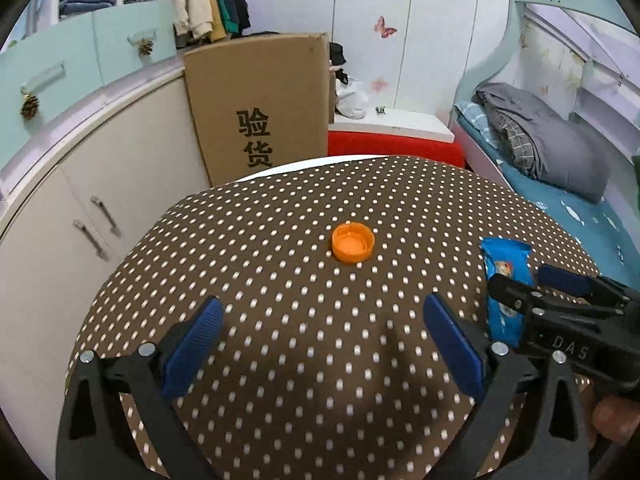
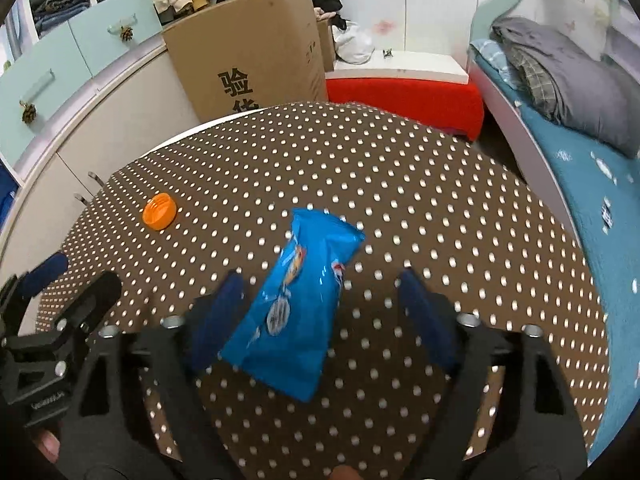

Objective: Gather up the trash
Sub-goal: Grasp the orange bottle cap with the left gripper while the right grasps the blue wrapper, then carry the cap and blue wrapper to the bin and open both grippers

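Note:
An orange bottle cap (image 1: 353, 243) lies open side up on the round table's brown dotted cloth (image 1: 280, 400). My left gripper (image 1: 324, 320) hovers just short of it, open, with nothing between its blue pads. To the right lies a blue snack wrapper (image 1: 505, 268). In the right wrist view the wrapper (image 2: 296, 300) lies between the jaws of my right gripper (image 2: 320, 292). The left pad is close to its edge and the right pad stands clear, so it is open. The cap (image 2: 160, 211) sits far left there, and the left gripper (image 2: 72, 276) shows at the lower left.
A tall cardboard box (image 1: 260, 108) leans against a cream cabinet (image 1: 100, 184) behind the table. A red stool topped by a white board (image 1: 394, 140) stands beyond the far edge. A bed with a grey blanket (image 1: 552, 148) runs along the right.

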### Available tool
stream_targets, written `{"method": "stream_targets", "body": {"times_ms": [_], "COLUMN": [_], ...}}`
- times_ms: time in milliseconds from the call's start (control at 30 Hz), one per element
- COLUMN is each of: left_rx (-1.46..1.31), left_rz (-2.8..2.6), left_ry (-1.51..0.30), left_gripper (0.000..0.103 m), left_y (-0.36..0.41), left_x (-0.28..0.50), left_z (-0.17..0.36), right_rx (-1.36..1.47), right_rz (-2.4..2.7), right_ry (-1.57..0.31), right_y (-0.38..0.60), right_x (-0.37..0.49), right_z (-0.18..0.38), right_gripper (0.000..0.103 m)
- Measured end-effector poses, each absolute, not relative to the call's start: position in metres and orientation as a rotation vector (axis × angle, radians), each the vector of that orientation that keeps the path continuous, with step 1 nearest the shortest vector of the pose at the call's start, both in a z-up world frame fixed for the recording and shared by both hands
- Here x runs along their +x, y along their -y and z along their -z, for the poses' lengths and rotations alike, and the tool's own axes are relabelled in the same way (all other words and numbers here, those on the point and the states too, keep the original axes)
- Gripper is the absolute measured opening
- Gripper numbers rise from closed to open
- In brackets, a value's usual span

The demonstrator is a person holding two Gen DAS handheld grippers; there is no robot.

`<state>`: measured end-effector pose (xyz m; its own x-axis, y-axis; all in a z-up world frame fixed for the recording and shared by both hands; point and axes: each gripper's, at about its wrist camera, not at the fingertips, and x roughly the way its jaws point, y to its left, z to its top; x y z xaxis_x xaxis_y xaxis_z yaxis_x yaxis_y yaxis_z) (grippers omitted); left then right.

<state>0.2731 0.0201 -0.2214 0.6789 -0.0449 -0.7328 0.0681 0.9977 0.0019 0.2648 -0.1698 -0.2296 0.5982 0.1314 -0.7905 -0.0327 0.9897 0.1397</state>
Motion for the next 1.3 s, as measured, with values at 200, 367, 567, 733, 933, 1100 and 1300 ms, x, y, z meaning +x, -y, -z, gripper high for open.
{"method": "stream_targets", "body": {"times_ms": [200,367,567,733,933,1100,1300], "left_rx": [0.102,0.113,0.105,0.067,0.026,-0.006,0.005], "left_rz": [0.052,0.071,0.148,0.182,0.202,0.262,0.354], "left_ry": [-0.845,-0.876,-0.897,-0.882,-0.831,-0.798,-0.742], "left_gripper": [0.098,0.097,0.04,0.029,0.029,0.029,0.029], "left_y": [-0.013,-0.01,-0.008,-0.009,-0.009,0.007,0.05], "left_x": [0.311,0.331,0.332,0.306,0.256,0.221,0.186], "left_z": [0.229,0.236,0.237,0.23,0.216,0.205,0.191], "right_rx": [0.099,0.096,0.117,0.144,0.178,0.202,0.249], "right_rz": [-0.098,-0.103,-0.136,-0.176,-0.215,-0.212,-0.204], "right_ry": [-0.902,-0.883,-0.882,-0.881,-0.847,-0.801,-0.726], "right_y": [0.164,0.163,0.16,0.164,0.182,0.213,0.256], "right_x": [0.265,0.262,0.261,0.256,0.23,0.197,0.159], "right_z": [0.231,0.232,0.233,0.231,0.213,0.196,0.172], "right_gripper": [0.037,0.038,0.026,0.02,0.018,0.018,0.018]}}
